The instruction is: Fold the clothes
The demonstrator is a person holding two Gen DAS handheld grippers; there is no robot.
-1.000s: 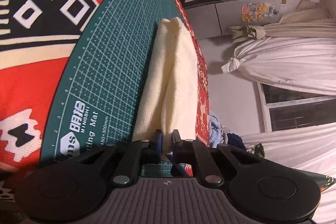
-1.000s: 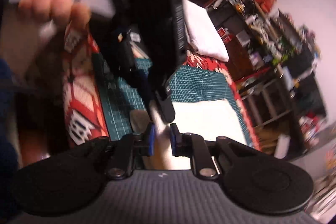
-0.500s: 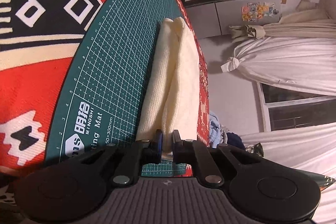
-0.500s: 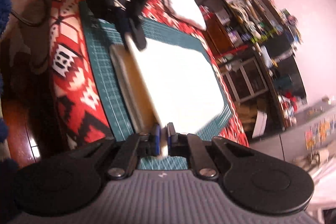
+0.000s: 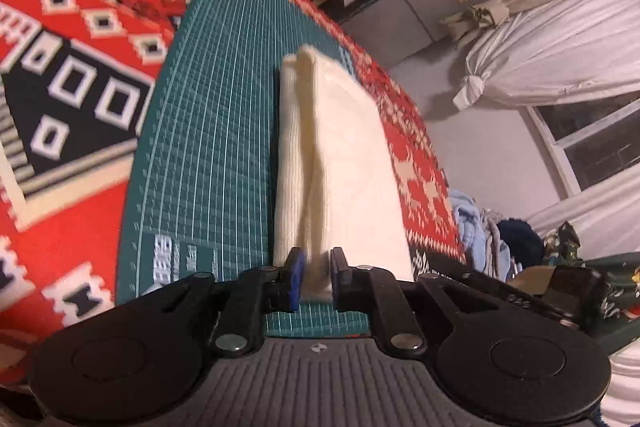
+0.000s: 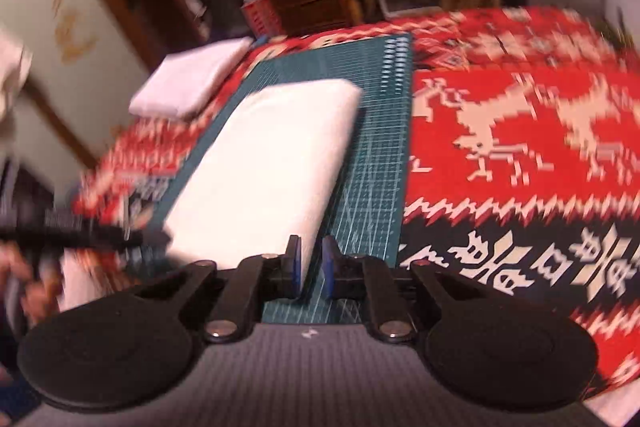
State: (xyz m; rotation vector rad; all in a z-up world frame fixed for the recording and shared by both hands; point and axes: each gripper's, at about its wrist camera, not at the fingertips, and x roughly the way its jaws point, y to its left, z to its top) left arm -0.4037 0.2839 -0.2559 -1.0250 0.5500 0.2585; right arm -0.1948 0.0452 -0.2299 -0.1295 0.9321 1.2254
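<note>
1. Since a second ago our right gripper (image 6: 310,265) has rolled and swung across; then it looked past the left gripper at the cloth, and now it looks along the mat (image 6: 372,163) with the folded cloth (image 6: 268,163) lying flat ahead; our left gripper (image 5: 316,277) has lifted a little and loosened.
2. We see the cloth (image 5: 340,163) on the green mat, which lies on the red patterned blanket (image 5: 76,95); a second folded white pile (image 6: 192,79) sits beyond the mat's far corner.
3. Left jaws are opening; the cloth's near edge is between them, one layer standing up from the fold, but we cannot say the pads press on it now.
4. Right jaws are opening too; the cloth's near corner shows between them, and blur keeps us from telling whether it touches the pads.
5. We judge the cloth light, soft and limp, a ribbed knit that sags and slides layer on layer; it is not fragile.
6. We would take it at the near corners, pinching all layers together close to the fold, one gripper at each end, so the stack does not fan open when lifted.
</note>
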